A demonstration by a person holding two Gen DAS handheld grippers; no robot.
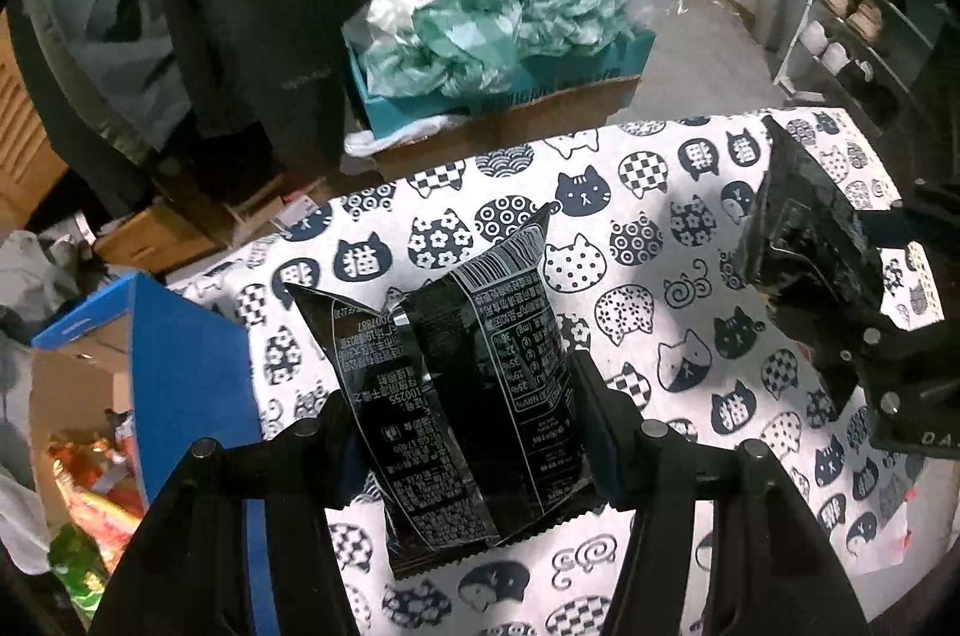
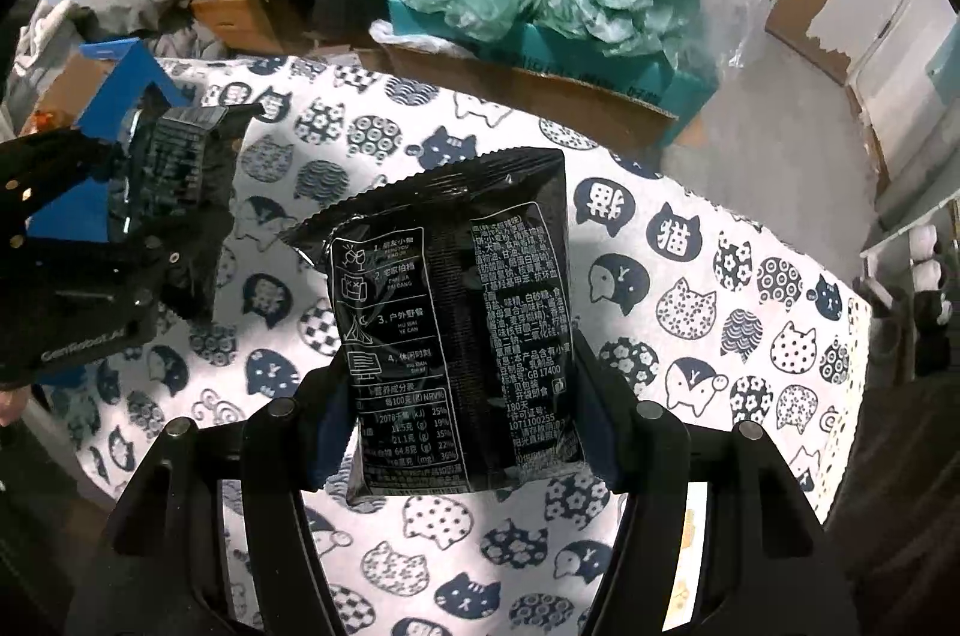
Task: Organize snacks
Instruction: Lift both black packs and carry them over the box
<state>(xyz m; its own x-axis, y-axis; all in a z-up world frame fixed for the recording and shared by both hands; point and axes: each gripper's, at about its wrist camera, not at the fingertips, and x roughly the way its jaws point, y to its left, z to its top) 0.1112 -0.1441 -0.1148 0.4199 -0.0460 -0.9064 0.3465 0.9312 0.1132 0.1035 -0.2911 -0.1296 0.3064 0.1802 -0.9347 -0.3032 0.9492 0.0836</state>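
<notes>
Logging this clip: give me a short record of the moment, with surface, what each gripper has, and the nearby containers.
surface: table under a cat-print cloth
left gripper: jaws closed on a black snack packet, held clear of the cloth
right gripper: jaws closed on a second black snack packet, printed back facing the camera
blue box: at the table's left edge, colourful packets inside
teal box: beyond the table, full of crumpled green and white bags
</notes>
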